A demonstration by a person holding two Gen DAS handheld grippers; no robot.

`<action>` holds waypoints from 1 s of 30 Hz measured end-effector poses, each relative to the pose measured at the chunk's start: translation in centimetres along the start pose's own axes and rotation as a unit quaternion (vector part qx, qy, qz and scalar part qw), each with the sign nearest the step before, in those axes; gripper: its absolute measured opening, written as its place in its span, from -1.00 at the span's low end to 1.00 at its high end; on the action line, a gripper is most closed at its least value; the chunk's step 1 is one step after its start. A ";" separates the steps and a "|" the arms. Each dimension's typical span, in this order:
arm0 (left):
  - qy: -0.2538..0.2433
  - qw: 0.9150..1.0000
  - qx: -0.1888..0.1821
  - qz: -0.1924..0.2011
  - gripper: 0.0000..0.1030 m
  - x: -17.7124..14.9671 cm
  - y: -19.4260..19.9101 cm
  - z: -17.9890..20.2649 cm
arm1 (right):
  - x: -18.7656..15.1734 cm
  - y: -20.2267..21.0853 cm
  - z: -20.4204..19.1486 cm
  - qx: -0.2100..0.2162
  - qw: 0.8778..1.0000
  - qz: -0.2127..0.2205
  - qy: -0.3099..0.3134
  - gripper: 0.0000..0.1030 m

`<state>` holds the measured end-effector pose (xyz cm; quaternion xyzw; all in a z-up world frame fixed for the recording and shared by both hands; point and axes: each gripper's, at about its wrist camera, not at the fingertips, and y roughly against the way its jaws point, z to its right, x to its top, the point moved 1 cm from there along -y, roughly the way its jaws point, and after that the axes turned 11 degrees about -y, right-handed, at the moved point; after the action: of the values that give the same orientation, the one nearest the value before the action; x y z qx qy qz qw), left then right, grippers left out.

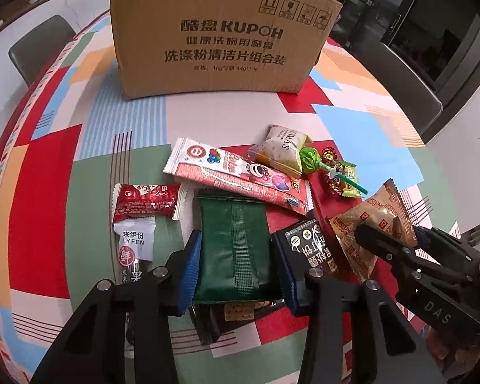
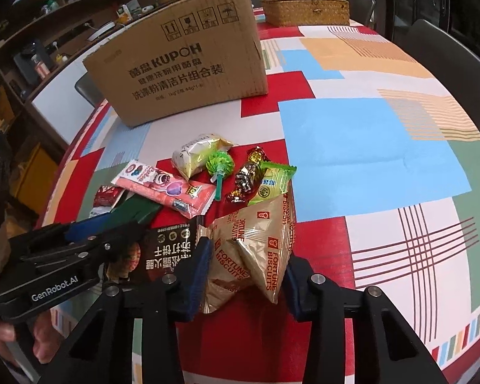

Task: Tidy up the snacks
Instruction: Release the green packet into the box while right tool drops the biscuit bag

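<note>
The left gripper (image 1: pixel 236 257) sits low in the left wrist view, its blue-padded fingers (image 1: pixel 191 268) on either side of a dark green packet (image 1: pixel 232 249) and pressing its edges, so it grips the packet. The packet lies on the worktop (image 1: pixel 41 172), which wears a cloth of red, blue, green and white blocks.

The right gripper (image 2: pixel 248 272) sits at the bottom centre of its own view, its fingers (image 2: pixel 199 275) closed around a gold biscuit bag (image 2: pixel 256 246), which bulges between them. In the left wrist view this gripper enters from the lower right with the same bag at its tip.

A black cracker pack (image 2: pixel 169 249) lies between the green packet and the gold bag, touching both.

Above these, mid-frame, the loose snacks cluster: a pink strip pack (image 1: pixel 240 176), a red candy (image 1: pixel 145 200) with a white LYFEN pouch (image 1: pixel 136 240) just below it, a pale puffed pouch (image 1: pixel 280 147), a green lollipop (image 1: pixel 313 160), foil sweets (image 2: pixel 248 176) and a light green sachet (image 2: pixel 273 180).

A cardboard box (image 1: pixel 214 38) stands upright at the top centre, well apart from the snacks. A wicker basket (image 2: pixel 304 11) rests at the top of the right wrist view.
</note>
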<state>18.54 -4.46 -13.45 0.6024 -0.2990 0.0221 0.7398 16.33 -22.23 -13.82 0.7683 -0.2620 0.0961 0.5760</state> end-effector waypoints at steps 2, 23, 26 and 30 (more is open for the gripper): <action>0.001 1.000 -0.003 0.003 -0.17 -0.2 0.4 0.1 | 0.0 0.3 -0.1 -0.001 1.000 0.006 0.004 -0.19; -0.013 0.995 0.015 0.097 -0.17 0.1 7.6 0.7 | 0.4 5.8 -2.7 0.028 0.996 0.072 0.041 -0.19; -0.015 0.993 0.022 0.115 -0.17 0.5 8.8 0.5 | 0.9 6.5 -3.3 0.033 0.995 0.086 0.049 -0.19; -0.016 0.990 0.031 0.139 -0.17 1.3 10.2 0.2 | 1.9 7.7 -4.3 0.039 0.991 0.114 0.066 -0.19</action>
<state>15.56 -2.25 -3.81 0.5774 -0.3909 0.1245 0.7059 14.62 -20.25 -5.19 0.7475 -0.3050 0.2218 0.5469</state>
